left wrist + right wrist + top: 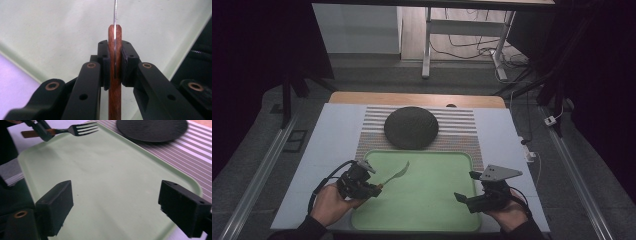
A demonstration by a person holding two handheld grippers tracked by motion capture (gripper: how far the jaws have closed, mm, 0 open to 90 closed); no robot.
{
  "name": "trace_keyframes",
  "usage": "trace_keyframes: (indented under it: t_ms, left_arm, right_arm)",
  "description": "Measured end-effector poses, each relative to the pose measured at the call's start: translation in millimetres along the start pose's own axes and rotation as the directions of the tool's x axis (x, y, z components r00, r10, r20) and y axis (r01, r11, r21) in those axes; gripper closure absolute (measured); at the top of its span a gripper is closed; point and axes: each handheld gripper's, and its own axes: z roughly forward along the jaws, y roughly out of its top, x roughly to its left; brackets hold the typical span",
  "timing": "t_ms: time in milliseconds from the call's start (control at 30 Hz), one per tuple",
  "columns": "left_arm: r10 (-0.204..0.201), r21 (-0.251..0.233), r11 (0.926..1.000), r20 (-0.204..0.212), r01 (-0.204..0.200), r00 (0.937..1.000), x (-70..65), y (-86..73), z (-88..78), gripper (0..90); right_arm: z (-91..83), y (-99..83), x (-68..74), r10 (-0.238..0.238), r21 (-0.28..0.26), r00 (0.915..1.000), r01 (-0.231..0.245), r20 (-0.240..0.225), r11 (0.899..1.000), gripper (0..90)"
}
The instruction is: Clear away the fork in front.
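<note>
Left claw: clamped on the fork by its wooden handle, held over the green tray.
Right claw: spread wide, nothing held.
Dark plate: set on the striped mat.

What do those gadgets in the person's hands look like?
Both are black, blocky two-jaw tools. The left gripper trails a black cable that loops past the hand. The right gripper carries a grey three-cornered plate on top. Up close, the jaw arms have small copper-coloured rivets and chunky black pads. The person wears dark sleeves.
</note>
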Motion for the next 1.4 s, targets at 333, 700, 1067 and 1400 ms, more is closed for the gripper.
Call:
trace_keyframes:
  t_ms: [333, 700, 1067, 1400]
  left_arm:
    - [-0.163, 0.024, 0.9863, -0.031, 0.164, 0.9862, 6.9, 1.2, 18.0, 79.4]
    - [-0.223, 0.073, 0.9699, -0.121, 0.232, 0.9674, 9.5, 0.4, 35.0, 79.0]
    - [-0.190, 0.013, 0.9815, -0.047, 0.191, 0.9806, 15.9, -0.3, 20.2, 69.4]
    - [-0.121, -0.064, 0.9907, -0.016, 0.120, 0.9925, 24.0, 14.4, 9.3, 88.2]
  right_arm:
    - [-9.8, -11.5, -1.0, 0.041, 0.010, 0.9971, -0.042, 0.064, 0.999, 0.0]
    - [-18.7, -20.5, 0.4, 0.083, 0.036, 0.9933, -0.086, 0.080, 0.996, 0.0]
    - [-24.6, -23.3, 0.9, 0.104, 0.032, 0.9893, -0.108, 0.102, 0.994, 0.0]
    - [-24.1, -23.2, 1.2, 0.096, 0.039, 0.9898, -0.101, 0.105, 0.994, 0.0]
